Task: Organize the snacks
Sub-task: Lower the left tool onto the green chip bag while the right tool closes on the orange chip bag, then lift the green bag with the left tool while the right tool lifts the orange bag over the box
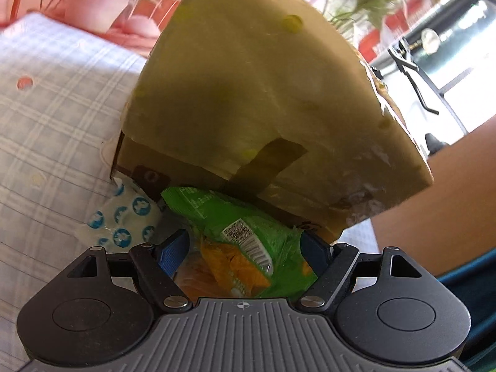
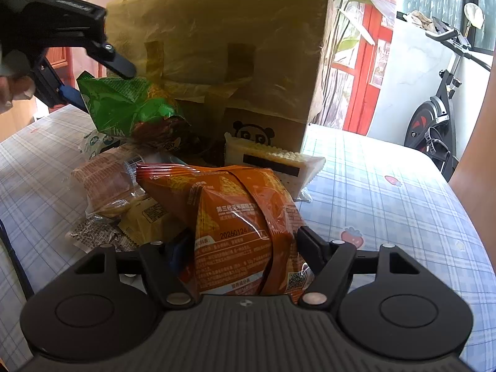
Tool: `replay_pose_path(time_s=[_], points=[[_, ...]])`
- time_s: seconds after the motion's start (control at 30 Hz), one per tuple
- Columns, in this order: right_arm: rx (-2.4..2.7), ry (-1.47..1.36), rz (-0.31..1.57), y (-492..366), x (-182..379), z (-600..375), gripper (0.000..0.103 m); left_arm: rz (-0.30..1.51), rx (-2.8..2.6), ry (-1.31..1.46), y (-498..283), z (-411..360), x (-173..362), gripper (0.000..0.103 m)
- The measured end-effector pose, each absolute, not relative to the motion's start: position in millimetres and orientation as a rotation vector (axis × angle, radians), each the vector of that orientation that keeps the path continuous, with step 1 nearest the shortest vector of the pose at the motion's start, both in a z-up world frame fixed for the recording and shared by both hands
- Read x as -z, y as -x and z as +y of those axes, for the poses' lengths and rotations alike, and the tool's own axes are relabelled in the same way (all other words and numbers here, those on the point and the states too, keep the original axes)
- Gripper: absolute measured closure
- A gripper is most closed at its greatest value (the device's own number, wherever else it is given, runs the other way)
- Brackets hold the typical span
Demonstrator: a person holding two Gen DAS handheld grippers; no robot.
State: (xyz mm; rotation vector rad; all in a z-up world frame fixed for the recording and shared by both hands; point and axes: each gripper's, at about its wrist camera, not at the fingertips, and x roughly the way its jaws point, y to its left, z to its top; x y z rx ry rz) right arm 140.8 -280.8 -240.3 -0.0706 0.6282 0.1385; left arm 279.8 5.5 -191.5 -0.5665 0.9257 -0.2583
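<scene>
Snacks lie heaped on my checked counter [image 2: 387, 186] before the cardboard box [image 2: 217, 46]: my left tool [image 1: 245, 248] clamps the green bag [image 1: 248, 223], my right tool [image 2: 245, 248] the orange bag [image 2: 241, 217], so I should lift each gently without crushing.

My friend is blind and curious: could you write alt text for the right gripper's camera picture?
The right gripper clasps an orange snack bag above a pile of snack packets on a checked tablecloth. Behind stands a taped cardboard box, where the left gripper holds a green snack bag.
</scene>
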Motion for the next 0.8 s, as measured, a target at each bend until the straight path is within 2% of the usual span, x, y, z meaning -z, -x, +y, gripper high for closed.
replay_pose_path(time_s=[0.5,0.67,0.8], points=[[-0.141,0.069,0.626,-141,241,-281,0.03,0.979,0.229,0.689,-306,-1,223,0.021],[-0.14,0.068,0.626,-141,241,-281,0.03,0.95,0.251,0.672,-301,-3,225,0.04],[-0.143,0.064,0.624,-140,240,-281,0.031,0.919,0.276,0.67,-294,0,222,0.05]])
